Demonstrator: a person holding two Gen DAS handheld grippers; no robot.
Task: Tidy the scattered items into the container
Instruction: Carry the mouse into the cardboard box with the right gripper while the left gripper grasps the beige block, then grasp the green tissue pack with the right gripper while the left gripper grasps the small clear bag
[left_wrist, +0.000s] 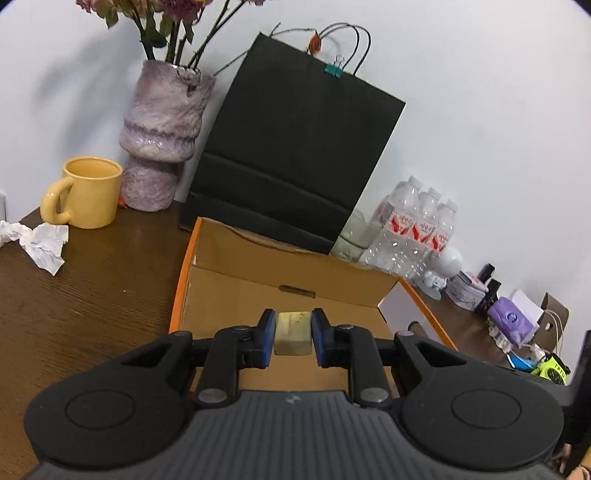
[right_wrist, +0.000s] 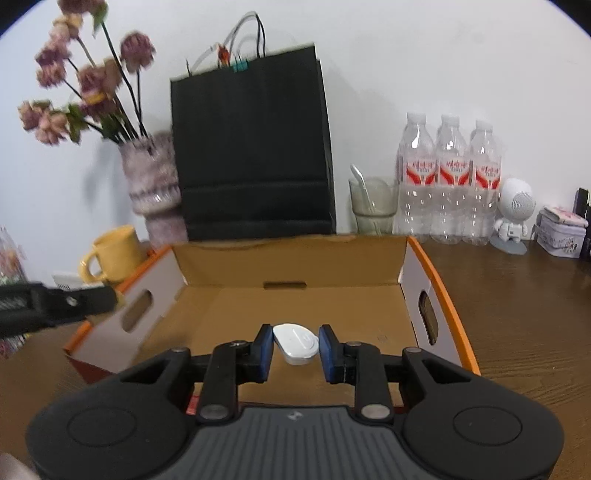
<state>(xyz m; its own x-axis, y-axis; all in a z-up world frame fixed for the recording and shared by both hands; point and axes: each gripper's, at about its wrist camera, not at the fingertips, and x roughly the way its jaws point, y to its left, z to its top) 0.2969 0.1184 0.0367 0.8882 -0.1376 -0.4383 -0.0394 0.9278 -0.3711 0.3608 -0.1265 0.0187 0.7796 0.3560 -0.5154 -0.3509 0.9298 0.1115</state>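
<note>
An open cardboard box (left_wrist: 280, 275) with orange outer edges lies on the brown table, also seen as the box (right_wrist: 291, 262) in the right wrist view. My left gripper (left_wrist: 293, 334) is shut on a yellowish rectangular block (left_wrist: 293, 333), held above the box floor near its front. My right gripper (right_wrist: 295, 345) is shut on a small white rounded case (right_wrist: 297, 342), likewise above the box's front part. The left gripper's black body (right_wrist: 55, 302) shows at the left edge of the right wrist view, over the box's left wall.
A black paper bag (left_wrist: 295, 155), a purple vase (left_wrist: 159, 144) with dried flowers and a yellow mug (left_wrist: 88, 192) stand behind the box. Crumpled white paper (left_wrist: 40, 242) lies left. Water bottles (right_wrist: 448, 181), a glass (right_wrist: 373, 205), a white figurine (right_wrist: 515, 214) and a tin (right_wrist: 561, 232) stand right.
</note>
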